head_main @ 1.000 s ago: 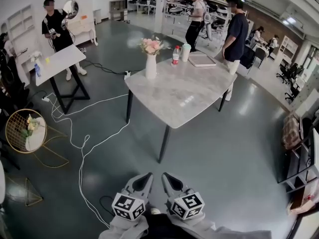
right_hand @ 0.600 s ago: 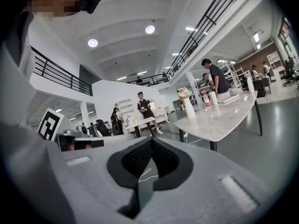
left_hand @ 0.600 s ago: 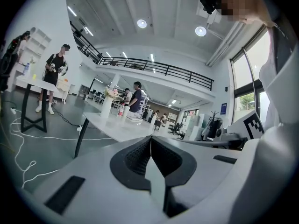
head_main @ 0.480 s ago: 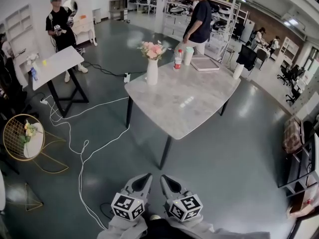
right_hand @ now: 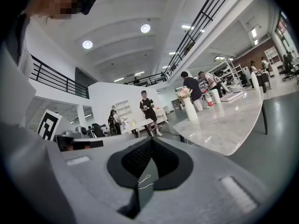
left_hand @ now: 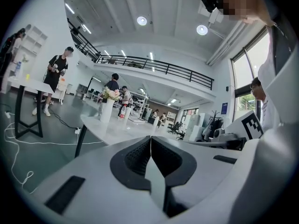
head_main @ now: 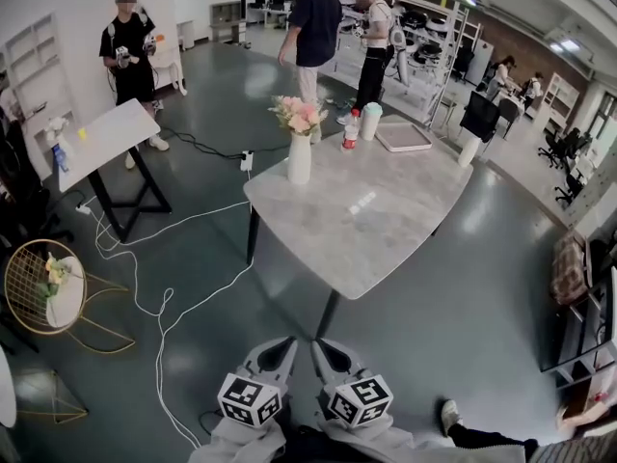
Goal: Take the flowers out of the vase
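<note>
Tabletop (head_main: 386,230), vase (head_main: 300,157), flowers (head_main: 297,114): nearer than a second ago. Left gripper (head_main: 285,341), right gripper (head_main: 317,343): fingers closed, empty; grasp pending.

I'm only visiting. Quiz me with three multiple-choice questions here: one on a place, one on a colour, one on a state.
1. Where on the marble table does the vase stand? A centre; B far left edge; C near corner.
2. The vase's colour? A white; B black; C red.
3. The left tool and right tool are: A both open; B gripping the vase; C both shut, empty.
Answers: B, it stands by that edge; A, its body is white; C, each tool's jaws meet with nothing between.
</note>
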### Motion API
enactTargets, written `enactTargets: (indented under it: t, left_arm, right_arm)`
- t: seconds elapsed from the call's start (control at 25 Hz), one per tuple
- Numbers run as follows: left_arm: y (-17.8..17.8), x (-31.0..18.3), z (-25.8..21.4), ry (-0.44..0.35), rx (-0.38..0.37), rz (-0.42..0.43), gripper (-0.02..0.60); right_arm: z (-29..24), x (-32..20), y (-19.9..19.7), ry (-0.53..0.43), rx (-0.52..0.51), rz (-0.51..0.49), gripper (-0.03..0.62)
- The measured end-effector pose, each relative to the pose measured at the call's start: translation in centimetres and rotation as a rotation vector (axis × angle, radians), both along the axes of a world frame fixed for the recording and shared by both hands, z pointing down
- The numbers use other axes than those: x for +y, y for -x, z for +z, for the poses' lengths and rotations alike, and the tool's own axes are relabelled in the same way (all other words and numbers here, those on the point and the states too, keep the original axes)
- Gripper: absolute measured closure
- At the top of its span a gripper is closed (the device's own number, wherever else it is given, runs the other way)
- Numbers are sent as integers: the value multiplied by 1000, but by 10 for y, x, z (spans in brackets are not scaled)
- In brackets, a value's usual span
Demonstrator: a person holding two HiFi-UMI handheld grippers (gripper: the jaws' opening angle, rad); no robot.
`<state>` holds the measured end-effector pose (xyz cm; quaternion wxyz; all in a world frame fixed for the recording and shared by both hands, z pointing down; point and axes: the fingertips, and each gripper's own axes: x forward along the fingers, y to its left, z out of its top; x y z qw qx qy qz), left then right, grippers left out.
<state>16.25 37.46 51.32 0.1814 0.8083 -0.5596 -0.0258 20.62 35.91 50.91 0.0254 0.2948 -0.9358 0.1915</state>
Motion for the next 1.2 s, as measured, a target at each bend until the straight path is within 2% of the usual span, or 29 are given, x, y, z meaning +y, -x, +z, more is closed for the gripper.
enactTargets:
  t: [0.6, 1.2]
  left_arm:
    - [58, -82, -9, -24, 28, 47, 577]
    - [121, -127, 6, -9, 27, 70, 577]
  right_arm:
    - [-6, -78, 54, -3, 20, 55, 594]
    - [6, -120, 119, -11, 13, 50, 594]
